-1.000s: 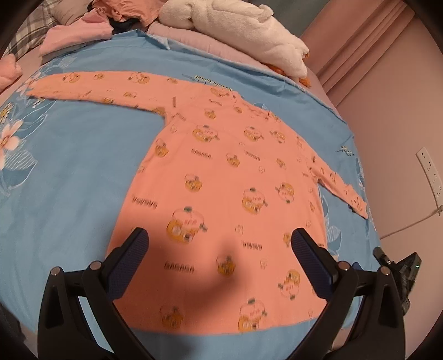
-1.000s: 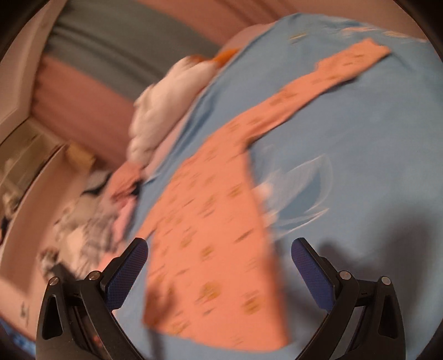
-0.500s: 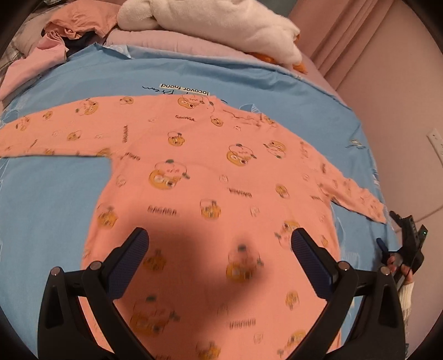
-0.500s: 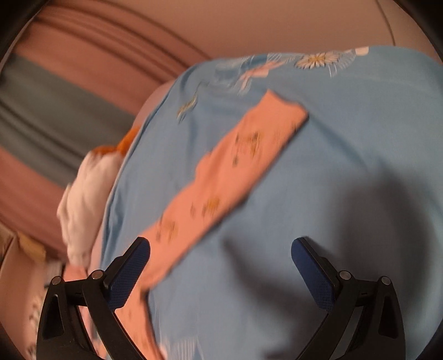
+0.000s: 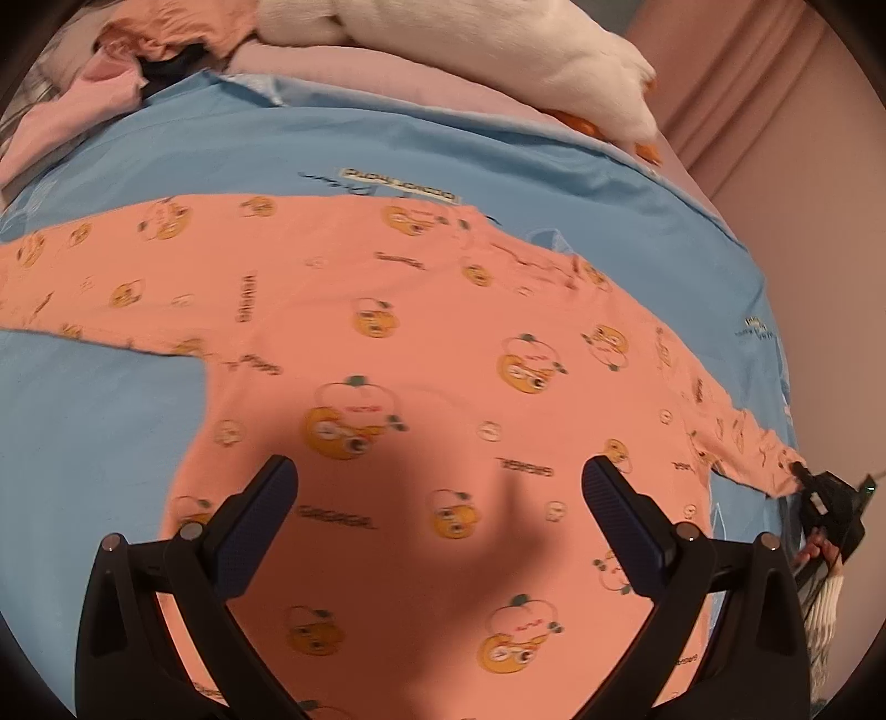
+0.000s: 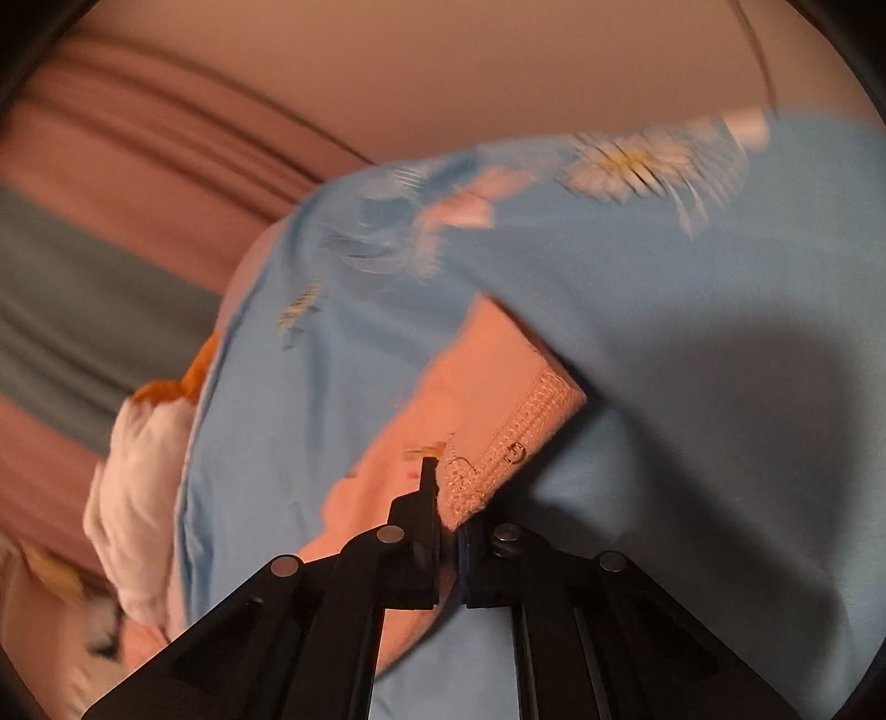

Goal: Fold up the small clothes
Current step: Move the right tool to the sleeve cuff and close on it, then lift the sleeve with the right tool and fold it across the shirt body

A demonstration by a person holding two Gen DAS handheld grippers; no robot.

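Observation:
An orange long-sleeved child's shirt (image 5: 421,354) with pumpkin prints lies flat on the blue bedsheet (image 5: 99,421), both sleeves spread out. My left gripper (image 5: 440,498) is open and empty, hovering over the shirt's body. My right gripper (image 6: 448,531) is shut on the cuff of the shirt's right sleeve (image 6: 498,437). In the left wrist view the right gripper (image 5: 825,493) shows at the sleeve's end, by the bed's right edge.
A white plush toy (image 5: 498,50) and a pile of pink clothes (image 5: 111,72) lie at the head of the bed. The toy also shows in the right wrist view (image 6: 138,498). A pink wall and curtain (image 5: 775,83) stand to the right.
My right gripper has moved up to the sleeve's cuff and shut on it. My left gripper has moved forward over the shirt's body and stays open.

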